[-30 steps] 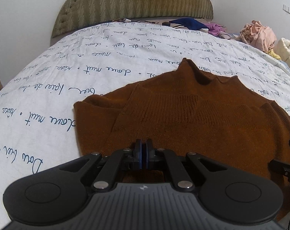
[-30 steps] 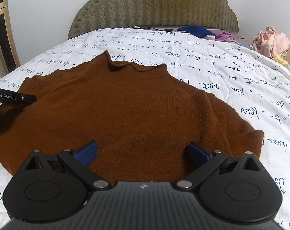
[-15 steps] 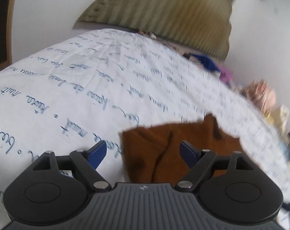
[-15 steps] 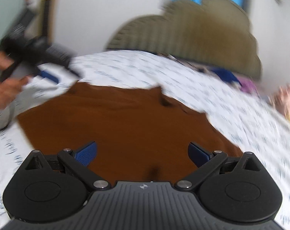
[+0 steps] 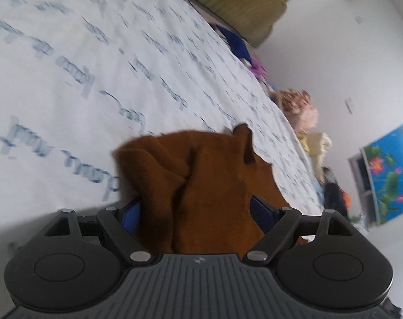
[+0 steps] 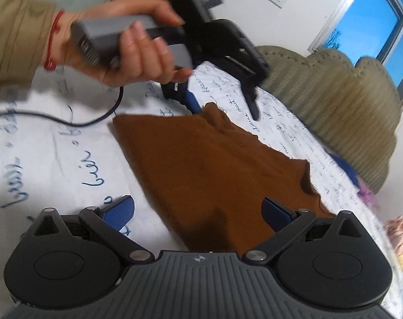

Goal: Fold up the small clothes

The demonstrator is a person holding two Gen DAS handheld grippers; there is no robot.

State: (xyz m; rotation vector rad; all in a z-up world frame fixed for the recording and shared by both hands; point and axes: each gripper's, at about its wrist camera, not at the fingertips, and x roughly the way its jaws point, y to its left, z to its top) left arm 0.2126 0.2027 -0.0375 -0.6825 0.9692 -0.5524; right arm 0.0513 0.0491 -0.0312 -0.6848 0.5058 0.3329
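Brown sweater (image 6: pixel 214 170): flat on bedsheet (image 6: pixel 68 164) for folding. Your left gripper (image 5: pixel 194 210): spread, straddling bunched corner. Your right gripper (image 6: pixel 198 210): spread, over hem, pinching nothing.

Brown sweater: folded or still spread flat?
Folded, at least partly. The brown sweater lies on the bedsheet as a compact slab, no sleeves sticking out; the left wrist view shows doubled layers bunched at one end. Both grippers open.

Bare bedspread (image 6: pixel 55 159) left of sweater (image 6: pixel 214 164)
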